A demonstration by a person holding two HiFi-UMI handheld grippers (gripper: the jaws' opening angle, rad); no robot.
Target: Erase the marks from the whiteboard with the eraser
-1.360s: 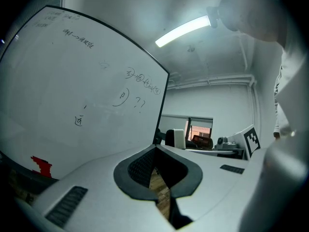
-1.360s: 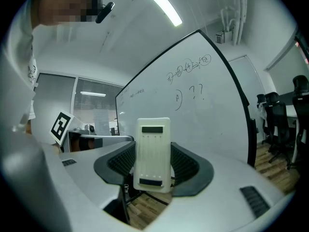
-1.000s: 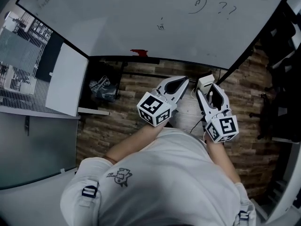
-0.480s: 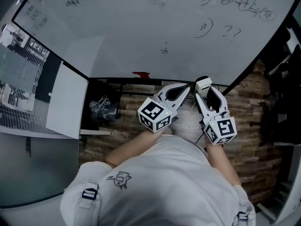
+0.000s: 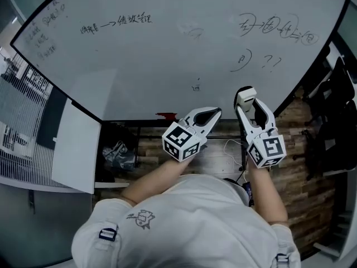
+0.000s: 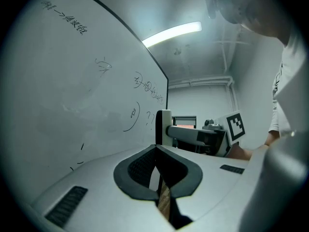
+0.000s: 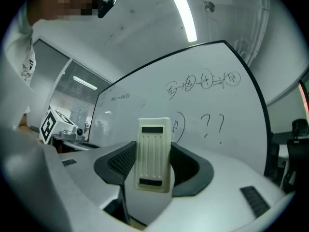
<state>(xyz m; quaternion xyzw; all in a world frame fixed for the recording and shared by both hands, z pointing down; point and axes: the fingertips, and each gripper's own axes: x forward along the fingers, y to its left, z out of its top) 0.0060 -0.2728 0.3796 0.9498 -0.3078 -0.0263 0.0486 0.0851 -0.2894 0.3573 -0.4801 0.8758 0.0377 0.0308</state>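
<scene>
The whiteboard (image 5: 167, 54) fills the top of the head view. It carries a line of writing (image 5: 116, 22) at upper left, circled characters (image 5: 276, 27) at upper right, two question marks (image 5: 271, 62) and a small mark (image 5: 196, 86) low in the middle. My right gripper (image 5: 246, 94) is shut on a white eraser (image 5: 246, 97), held upright just before the board's lower right part. In the right gripper view the eraser (image 7: 154, 153) stands between the jaws below the question marks (image 7: 212, 125). My left gripper (image 5: 216, 111) is shut on nothing, level with the board's lower edge.
A small red thing (image 5: 165, 116) lies on the board's lower ledge. A white panel (image 5: 75, 147) leans at the left, with a dark bag (image 5: 117, 152) on the wood floor beside it. Dark chairs (image 5: 334, 121) stand at the right. A white cable (image 5: 231, 146) lies on the floor.
Both grippers have risen from floor level up to the board's lower edge. The head view has tilted up, so more of the writing shows. The eraser stays in the right gripper.
</scene>
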